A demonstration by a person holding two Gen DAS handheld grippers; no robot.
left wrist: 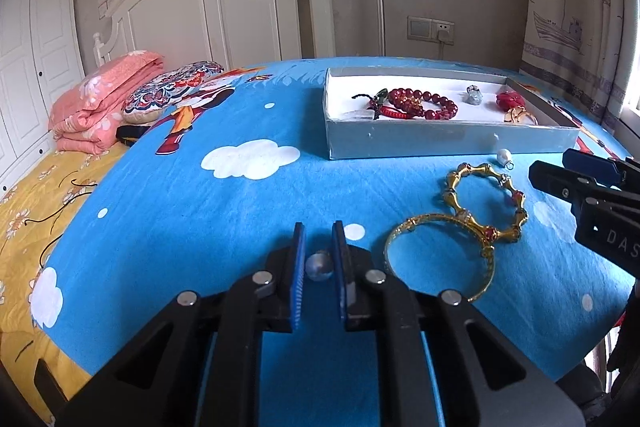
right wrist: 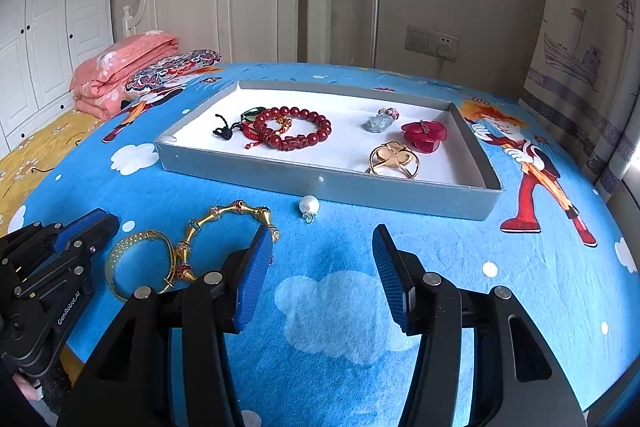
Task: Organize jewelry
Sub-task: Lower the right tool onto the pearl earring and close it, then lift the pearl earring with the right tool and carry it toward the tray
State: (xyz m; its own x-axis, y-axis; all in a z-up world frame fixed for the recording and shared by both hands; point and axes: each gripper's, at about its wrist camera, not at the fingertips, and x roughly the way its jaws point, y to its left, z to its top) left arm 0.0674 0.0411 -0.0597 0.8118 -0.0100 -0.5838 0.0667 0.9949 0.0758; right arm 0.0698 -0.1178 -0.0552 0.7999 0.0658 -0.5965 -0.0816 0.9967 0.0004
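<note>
While my left gripper (left wrist: 319, 259) clamped the small, slippery grey pearl (left wrist: 318, 265) across its middle, my right gripper (right wrist: 322, 275) hung open, empty.

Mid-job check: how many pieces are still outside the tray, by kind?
Gold bracelets: 2, the bamboo-link bracelet and the textured bangle
pearl pendant: 1
round bead: 1, pinched in the left claw
Total: 4
</note>
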